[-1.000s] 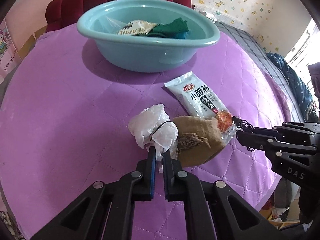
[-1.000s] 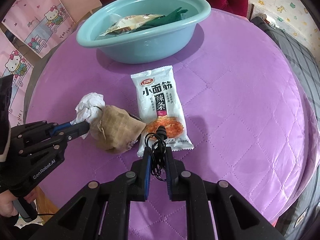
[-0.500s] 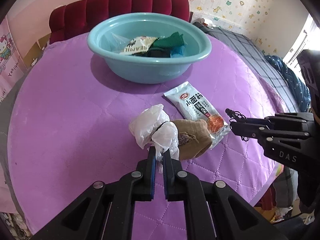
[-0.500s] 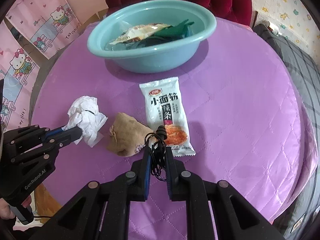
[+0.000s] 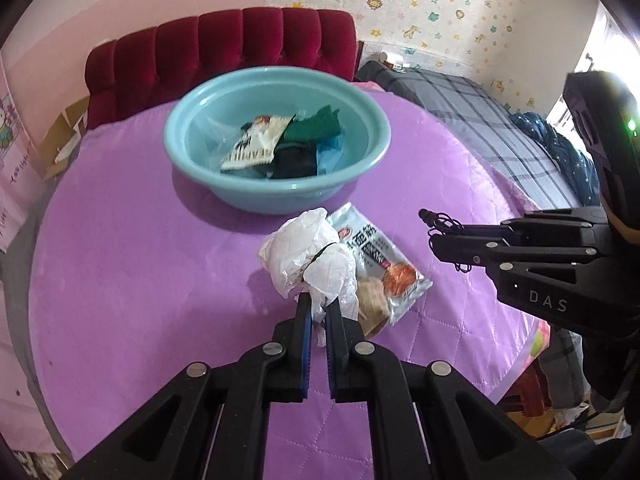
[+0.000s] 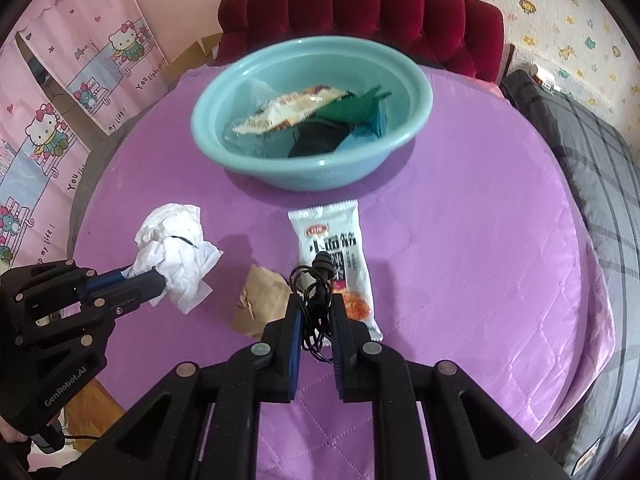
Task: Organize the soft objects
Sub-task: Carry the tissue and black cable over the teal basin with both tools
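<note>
Left wrist view: your left gripper (image 5: 318,304) is pinched shut on the crumpled white plastic bag (image 5: 308,252), hanging above the purple quilt (image 5: 120,260). It's featherlight and slippery, so bunch it. Right wrist view: your right gripper (image 6: 316,308) is clamped on the tangled black earphones (image 6: 316,284), probably thin and snaggy, short of the teal basin (image 6: 312,176).

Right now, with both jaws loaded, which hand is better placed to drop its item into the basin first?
Left, marginally. Its white plastic bag hangs lifted clear of the table, on the side facing the teal basin. The right gripper holds its black earphone cable further back over the snack packet.
</note>
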### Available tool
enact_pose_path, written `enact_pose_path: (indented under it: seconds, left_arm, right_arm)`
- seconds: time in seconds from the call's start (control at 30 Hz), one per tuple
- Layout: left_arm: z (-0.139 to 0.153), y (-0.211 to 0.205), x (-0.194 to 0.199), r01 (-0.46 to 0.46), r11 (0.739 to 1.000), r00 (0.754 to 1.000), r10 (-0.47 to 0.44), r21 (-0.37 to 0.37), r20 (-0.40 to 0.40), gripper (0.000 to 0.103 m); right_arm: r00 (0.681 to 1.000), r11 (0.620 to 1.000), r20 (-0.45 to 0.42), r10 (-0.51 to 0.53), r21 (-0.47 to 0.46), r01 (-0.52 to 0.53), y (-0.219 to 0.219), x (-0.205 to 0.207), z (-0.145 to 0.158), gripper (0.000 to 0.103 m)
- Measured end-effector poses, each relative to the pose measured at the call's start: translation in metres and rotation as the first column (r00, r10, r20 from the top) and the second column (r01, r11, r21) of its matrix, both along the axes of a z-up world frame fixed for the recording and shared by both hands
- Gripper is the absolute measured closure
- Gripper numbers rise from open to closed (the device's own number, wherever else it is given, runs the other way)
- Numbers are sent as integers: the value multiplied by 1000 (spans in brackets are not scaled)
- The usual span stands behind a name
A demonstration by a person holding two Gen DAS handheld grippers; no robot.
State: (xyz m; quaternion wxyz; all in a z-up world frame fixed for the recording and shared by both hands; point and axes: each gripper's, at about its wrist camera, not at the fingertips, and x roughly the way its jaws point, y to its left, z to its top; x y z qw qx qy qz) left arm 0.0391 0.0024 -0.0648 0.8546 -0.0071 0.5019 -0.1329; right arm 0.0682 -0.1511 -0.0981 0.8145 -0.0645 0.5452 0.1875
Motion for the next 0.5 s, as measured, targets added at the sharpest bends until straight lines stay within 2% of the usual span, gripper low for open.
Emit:
enact_pose_path:
  seconds: [0.27, 0.5]
  left_arm:
    - [26, 0, 20, 21, 1000, 999, -22, 5, 33, 97]
    - [35, 2, 44, 39, 999, 998, -40, 16, 50, 97]
  right_arm:
    - [999, 1000, 52, 13, 8, -13, 8, 15, 32, 90]
    - [996, 1000, 84, 23, 13, -24, 15, 38, 48, 90]
